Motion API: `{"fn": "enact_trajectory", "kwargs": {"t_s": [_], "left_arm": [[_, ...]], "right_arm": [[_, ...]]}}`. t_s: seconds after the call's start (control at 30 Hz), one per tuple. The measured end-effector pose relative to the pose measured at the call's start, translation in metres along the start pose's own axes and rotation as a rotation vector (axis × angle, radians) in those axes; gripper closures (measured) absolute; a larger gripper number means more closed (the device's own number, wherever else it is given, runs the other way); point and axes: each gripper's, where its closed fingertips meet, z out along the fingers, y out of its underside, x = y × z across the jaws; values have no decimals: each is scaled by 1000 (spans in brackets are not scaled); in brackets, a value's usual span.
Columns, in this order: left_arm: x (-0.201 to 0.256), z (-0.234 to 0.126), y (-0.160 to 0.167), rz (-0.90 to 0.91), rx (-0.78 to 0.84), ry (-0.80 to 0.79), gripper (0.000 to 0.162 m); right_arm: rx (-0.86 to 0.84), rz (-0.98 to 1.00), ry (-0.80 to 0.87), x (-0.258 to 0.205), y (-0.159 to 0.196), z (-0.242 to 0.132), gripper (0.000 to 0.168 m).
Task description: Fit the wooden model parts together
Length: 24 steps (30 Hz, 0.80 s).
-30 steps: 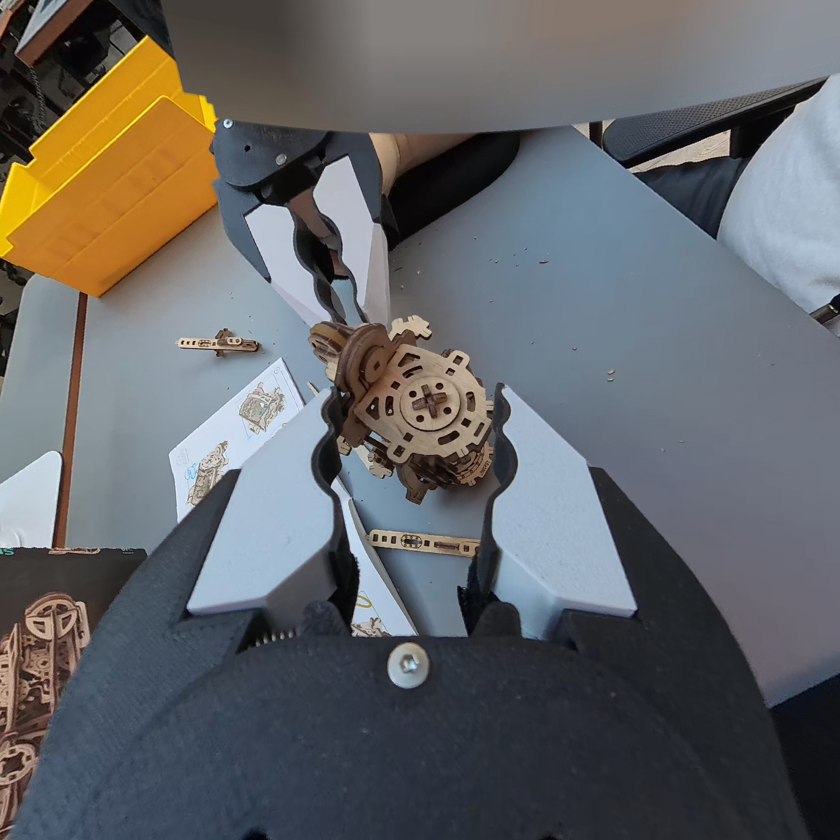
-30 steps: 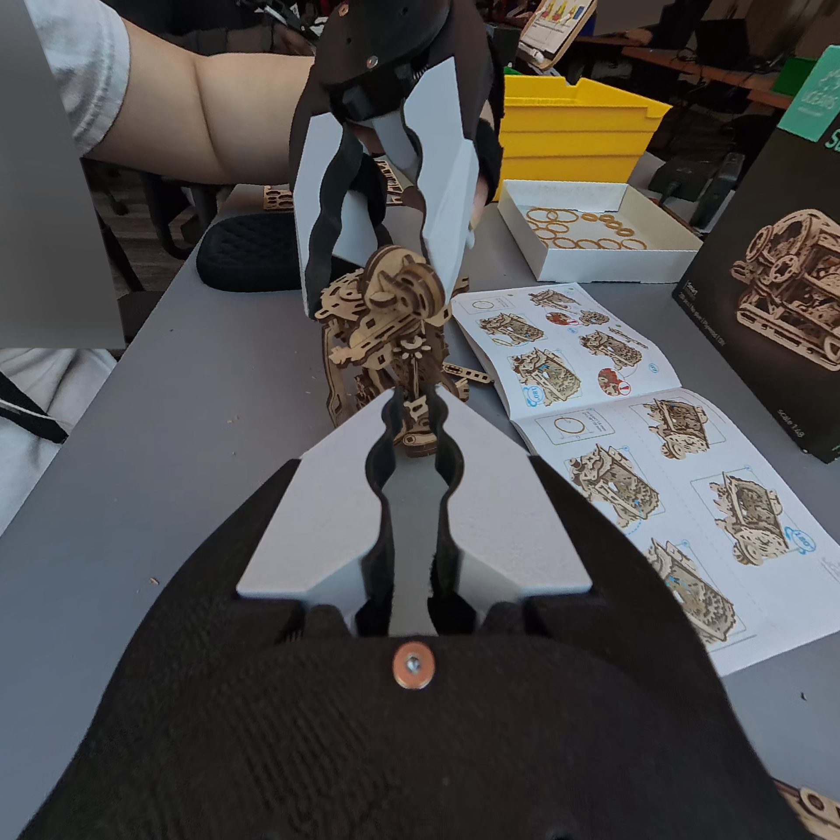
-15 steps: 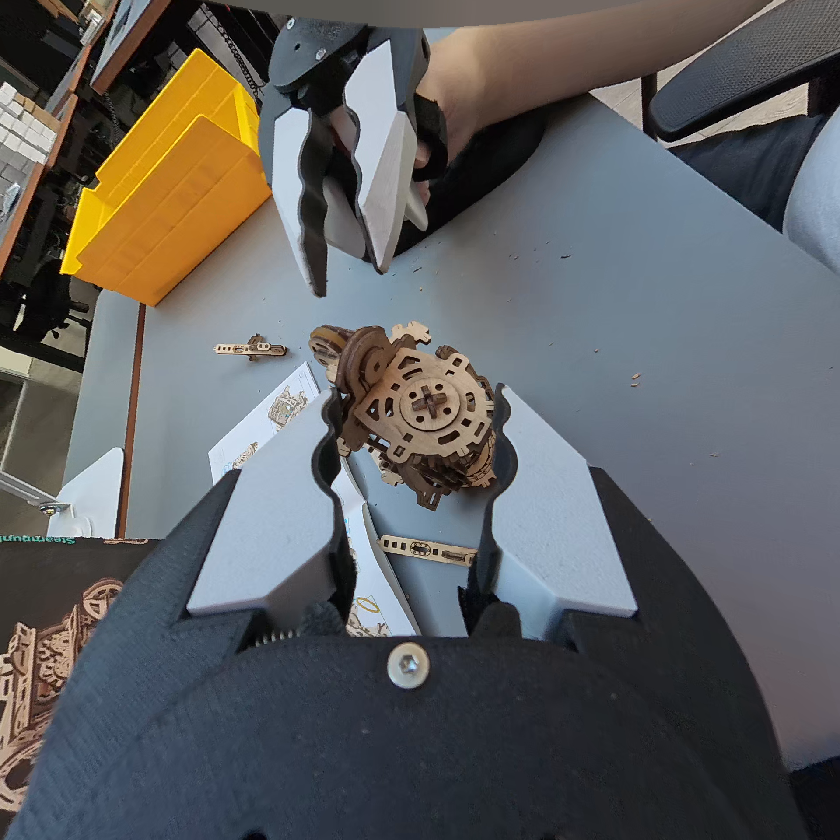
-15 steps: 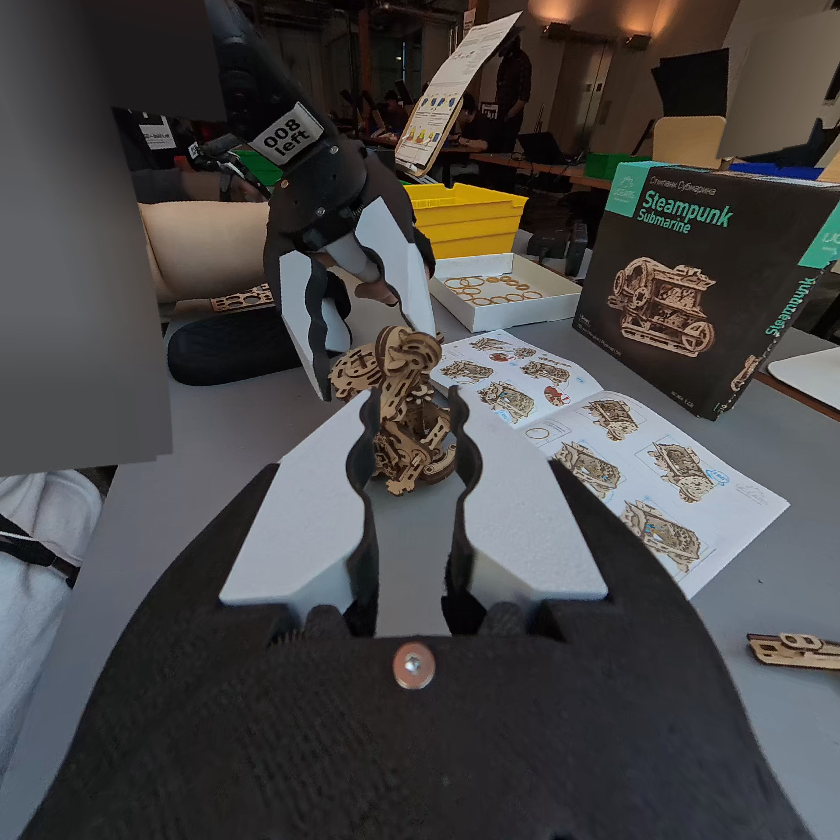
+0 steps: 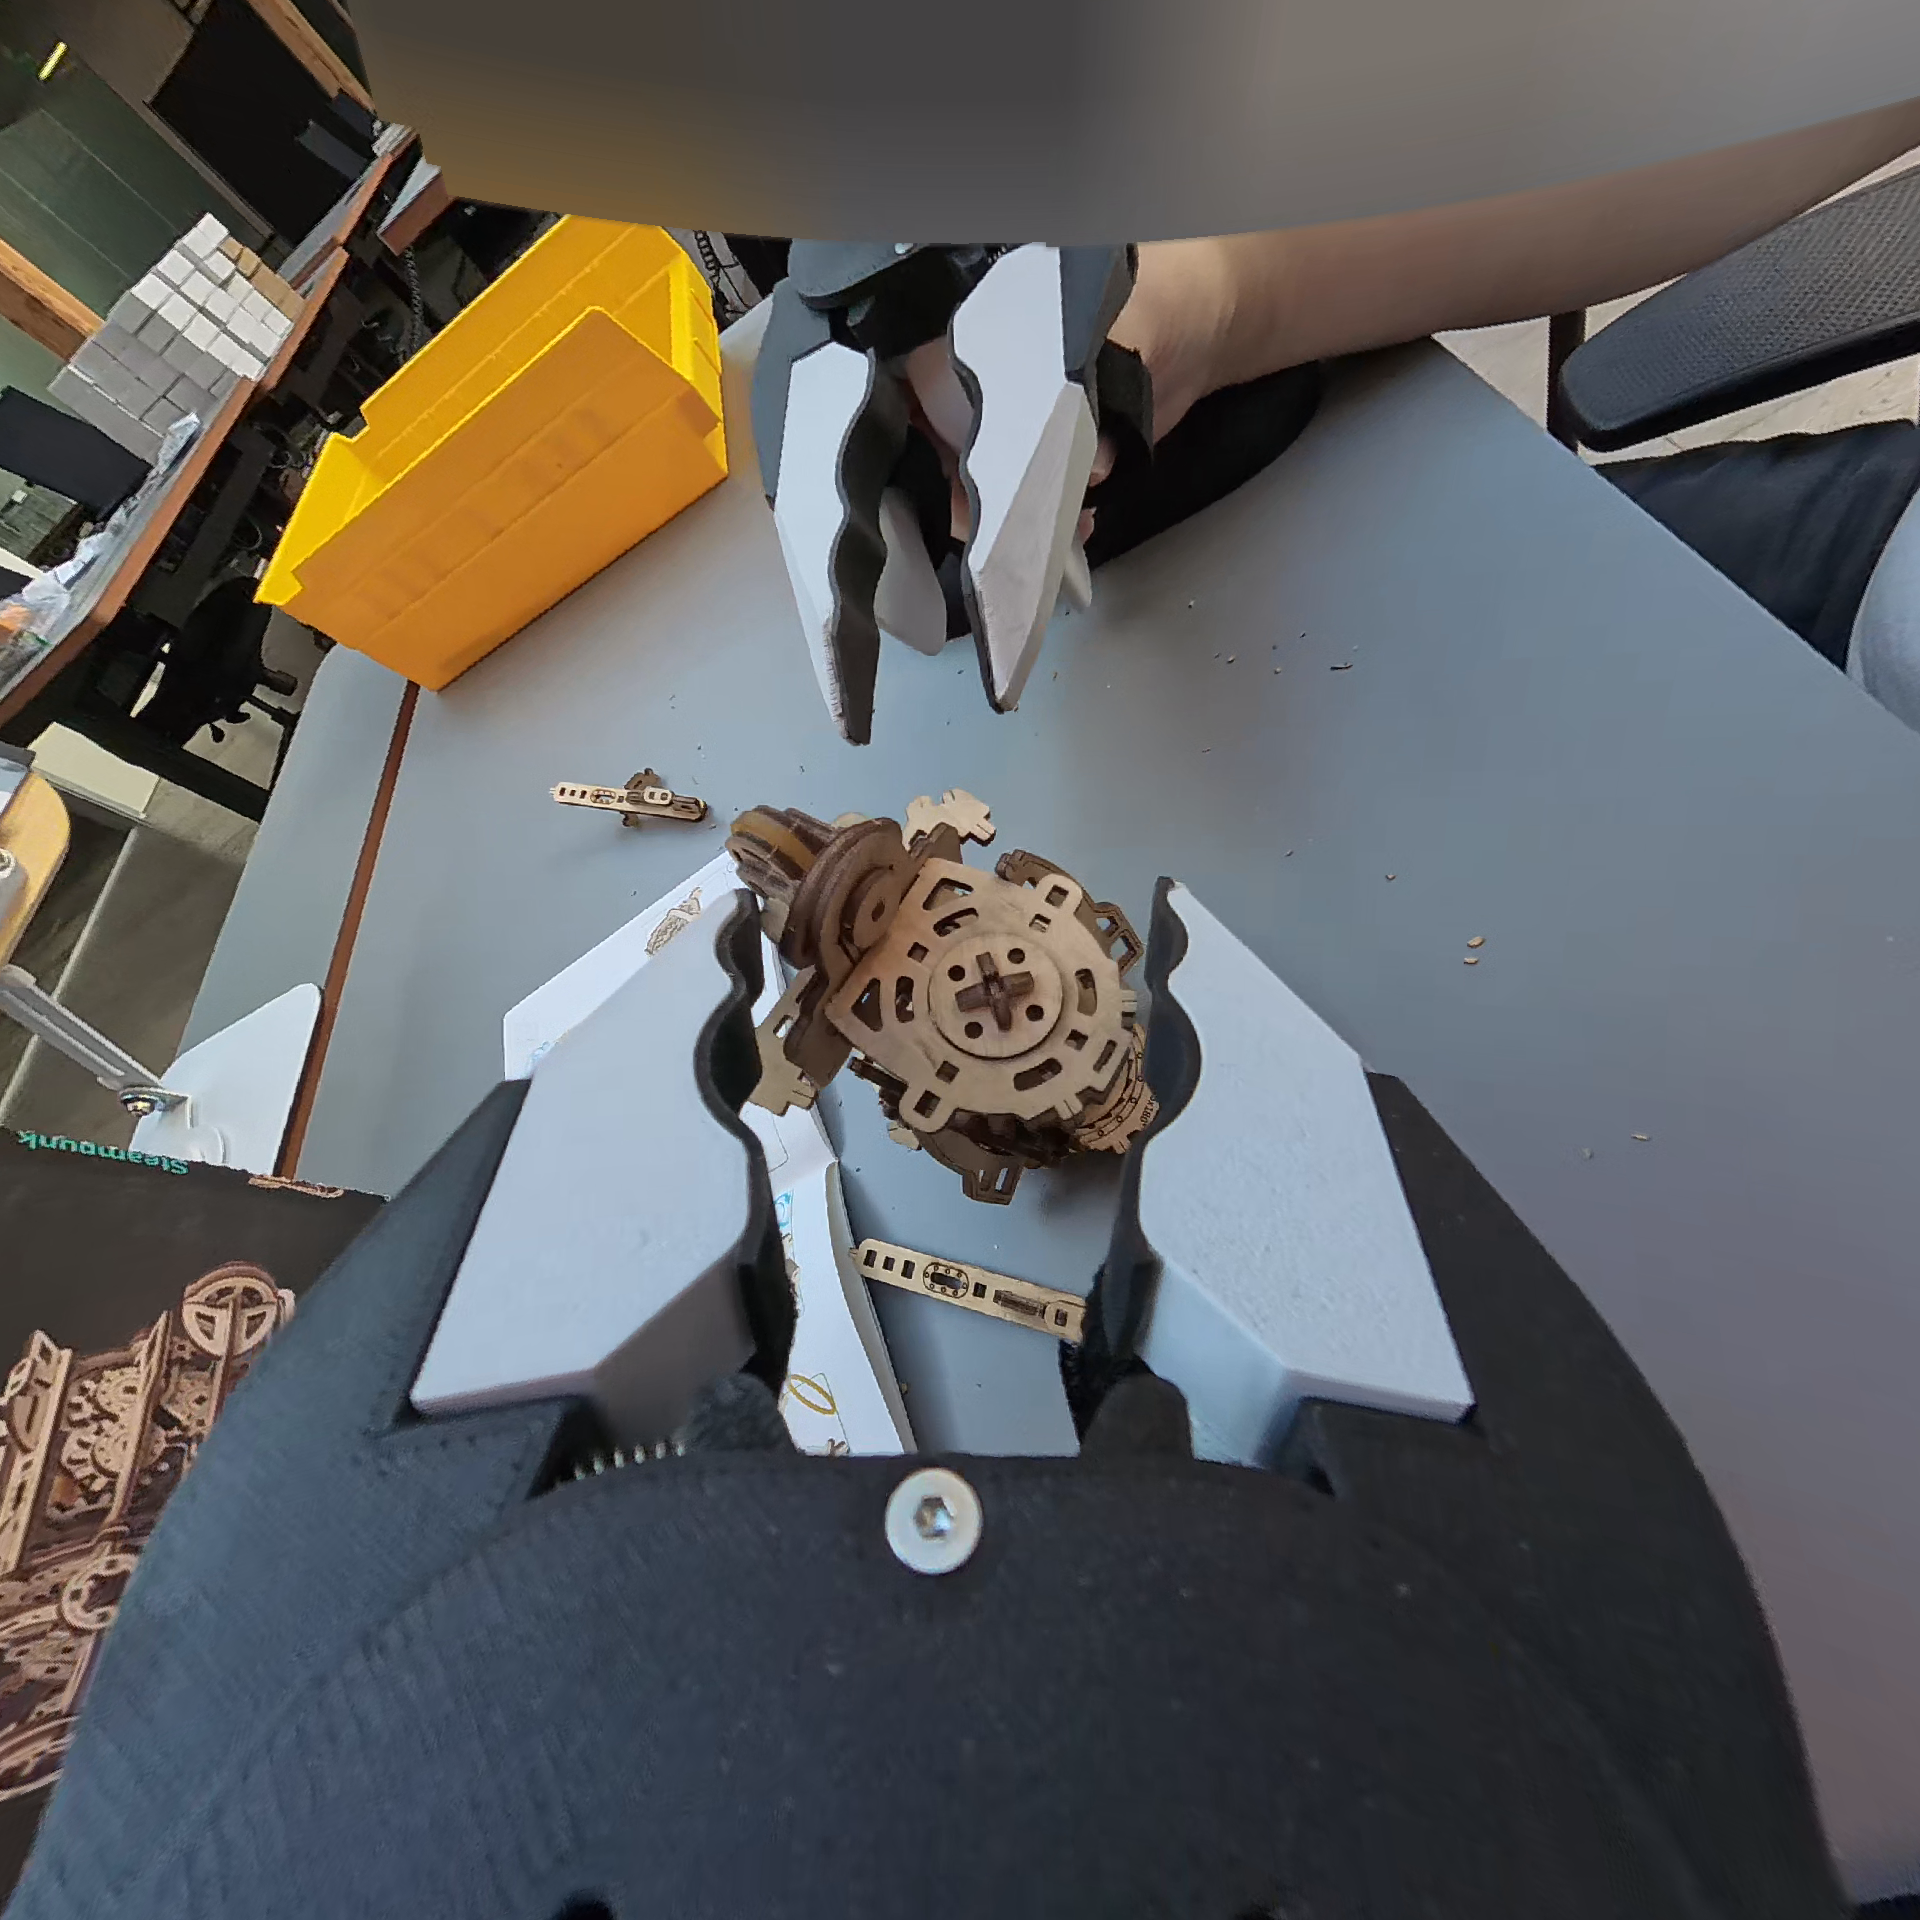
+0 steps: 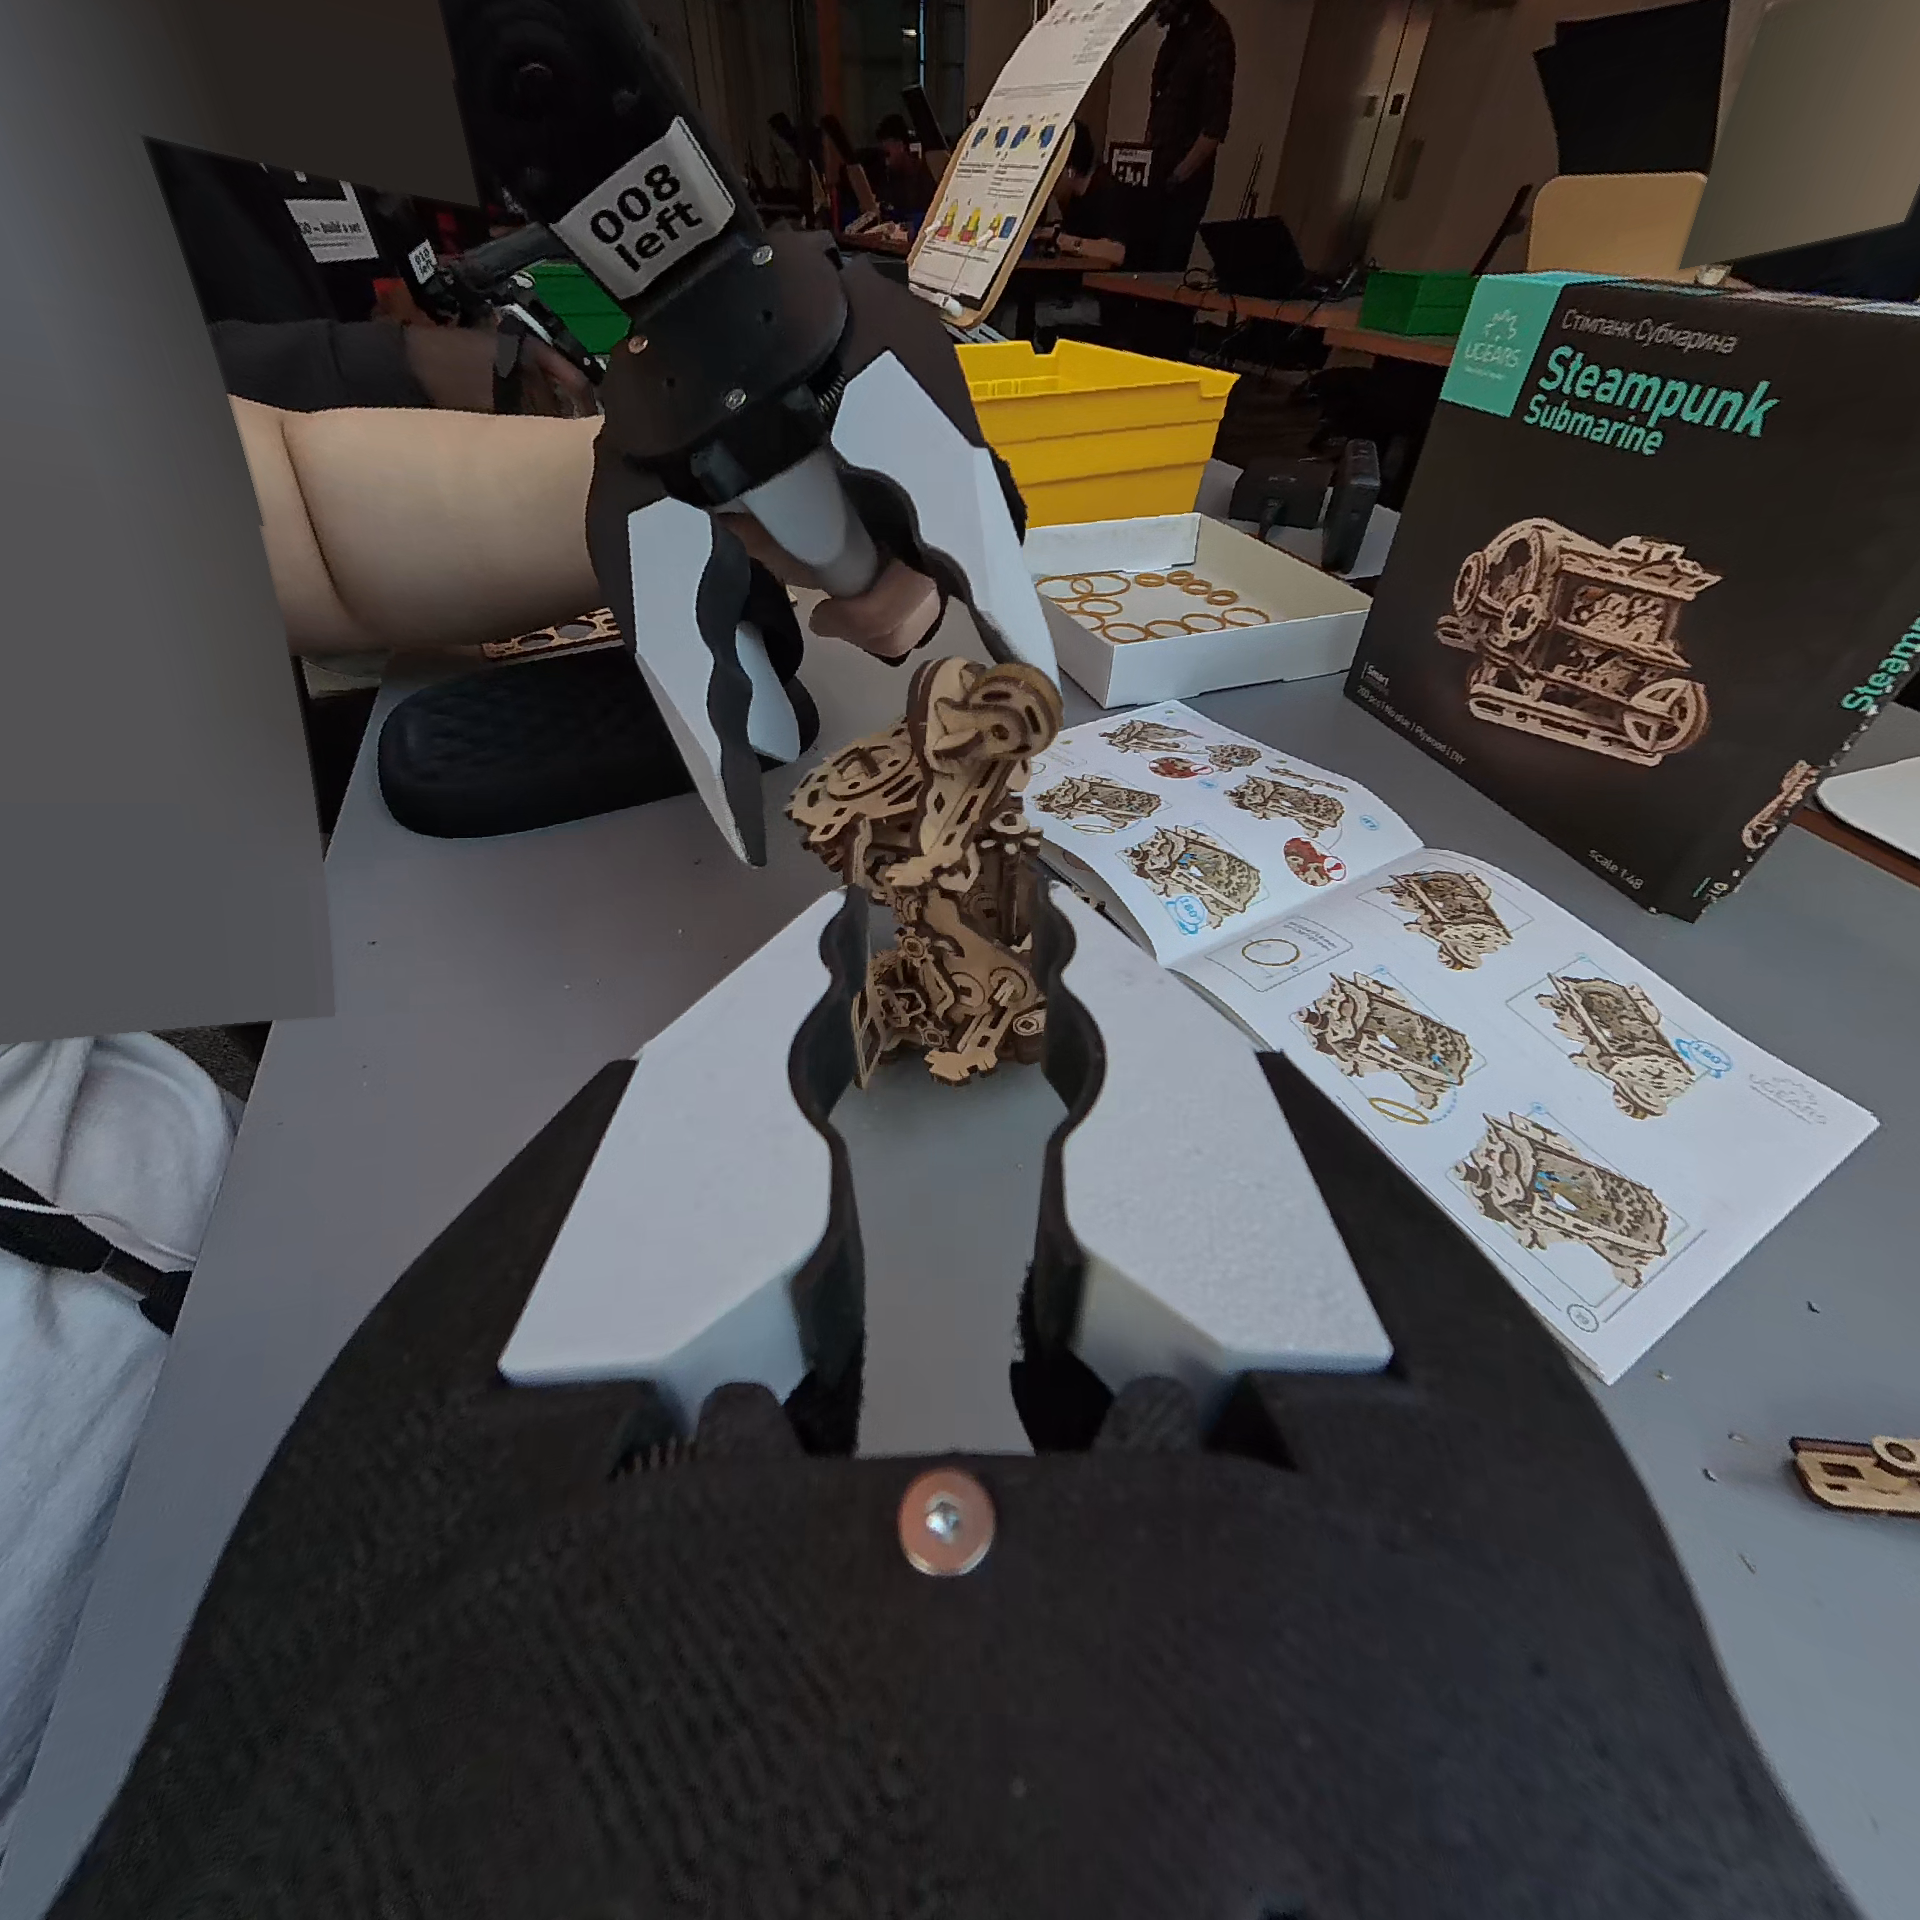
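Wooden model sat gripped in our left tool; right tool open, empty; we judged re-approach should be slow and square.

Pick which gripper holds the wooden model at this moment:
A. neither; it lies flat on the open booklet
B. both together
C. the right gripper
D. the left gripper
D: the wooden model sits clamped between the jaws of the left gripper, while the right gripper hangs apart from it with nothing between its jaws.
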Motion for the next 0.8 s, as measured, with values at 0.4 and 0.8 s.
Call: {"fn": "enact_trajectory", "kwargs": {"t_s": [0.4, 0.8], "left_arm": [[-12, -26, 11, -100, 58, -95, 92], [-16, -34, 15, -121, 80, -125, 92]], "right_arm": [[2, -68, 77, -5, -4, 7, 138], [-45, -81, 231, -1, -22, 40, 138]]}}
